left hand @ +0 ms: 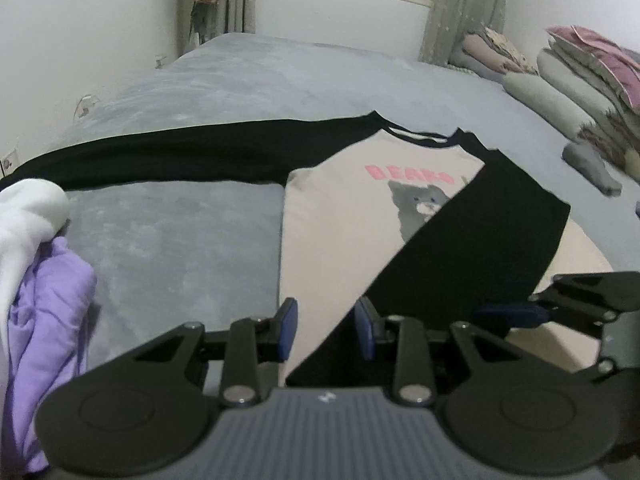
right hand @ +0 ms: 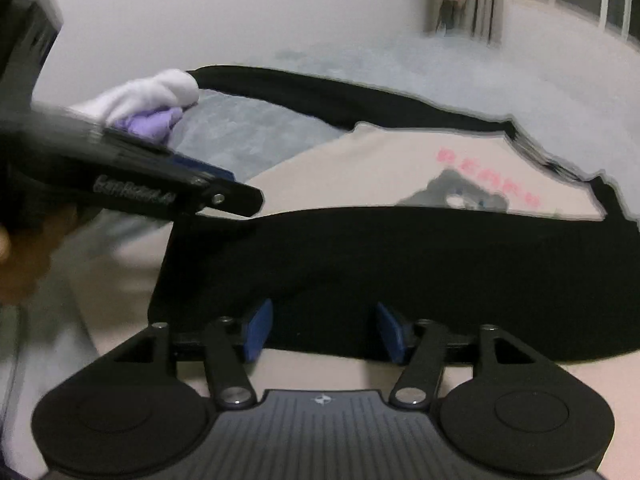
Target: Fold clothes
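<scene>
Lying flat on the grey bed (left hand: pixel 192 92), the cream raglan shirt (left hand: pixel 340 216) has its right black sleeve (left hand: pixel 472 240) folded slantwise across the chest, while the left sleeve (left hand: pixel 160 152) stretches straight out from the shirt. The left gripper (left hand: pixel 326 330) and right gripper (right hand: pixel 324 330) hover at the shirt's hem end, jaws apart, holding nothing. Judging by this, sleeve folding is in hand; the outstretched sleeve likely needs folding across next.
</scene>
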`<action>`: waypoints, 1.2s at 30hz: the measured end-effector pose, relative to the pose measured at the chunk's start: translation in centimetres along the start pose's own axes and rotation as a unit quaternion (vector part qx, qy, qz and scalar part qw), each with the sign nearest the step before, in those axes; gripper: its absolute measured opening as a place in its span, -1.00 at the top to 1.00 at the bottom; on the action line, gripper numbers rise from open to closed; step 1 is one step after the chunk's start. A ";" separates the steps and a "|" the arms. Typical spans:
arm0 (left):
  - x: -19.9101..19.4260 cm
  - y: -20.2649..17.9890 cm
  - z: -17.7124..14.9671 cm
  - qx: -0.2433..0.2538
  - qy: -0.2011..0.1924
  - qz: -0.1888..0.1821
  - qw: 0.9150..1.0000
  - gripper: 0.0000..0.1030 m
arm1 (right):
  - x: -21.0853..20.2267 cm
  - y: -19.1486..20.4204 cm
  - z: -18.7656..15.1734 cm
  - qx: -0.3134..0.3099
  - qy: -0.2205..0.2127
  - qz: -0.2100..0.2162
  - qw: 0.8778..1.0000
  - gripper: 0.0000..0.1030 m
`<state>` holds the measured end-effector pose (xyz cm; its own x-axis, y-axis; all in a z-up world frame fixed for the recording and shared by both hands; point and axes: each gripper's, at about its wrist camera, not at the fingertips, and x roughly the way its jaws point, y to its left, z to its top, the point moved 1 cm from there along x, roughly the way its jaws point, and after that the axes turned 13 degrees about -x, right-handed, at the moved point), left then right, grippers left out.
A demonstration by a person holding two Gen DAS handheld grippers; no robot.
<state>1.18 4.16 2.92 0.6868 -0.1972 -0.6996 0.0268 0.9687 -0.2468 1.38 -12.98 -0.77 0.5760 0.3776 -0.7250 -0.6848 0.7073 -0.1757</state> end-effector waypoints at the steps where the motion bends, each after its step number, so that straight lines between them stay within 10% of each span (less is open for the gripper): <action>1: -0.1 0.0 -0.1 0.003 -0.001 0.002 1.000 0.44 | -0.6 0.0 0.0 0.016 0.000 0.007 1.000 -0.13; 4: -0.6 -0.1 -0.3 0.012 -0.006 0.000 1.000 0.44 | -2.1 0.2 -0.9 0.061 -0.006 0.047 0.997 -0.13; 15: -2.4 0.7 -0.8 0.018 -0.009 -0.011 1.000 0.41 | -7.2 3.3 -5.1 0.099 -0.048 -0.006 0.994 -0.12; 25: -6.0 5.1 -1.5 -0.051 0.008 -0.050 0.997 0.55 | -16.1 -2.7 -16.4 0.309 -0.061 -0.098 0.944 -0.13; 36: -7.4 4.5 -4.2 -0.043 0.037 -0.068 0.996 0.46 | -19.4 -3.8 -19.8 0.377 -0.069 -0.157 0.910 0.15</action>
<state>-6.84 9.31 4.14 0.6256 -0.3391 -0.7026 0.0505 0.9163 -0.3973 -16.00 -34.84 0.84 0.7768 0.1208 -0.6180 -0.0056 0.9827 0.1852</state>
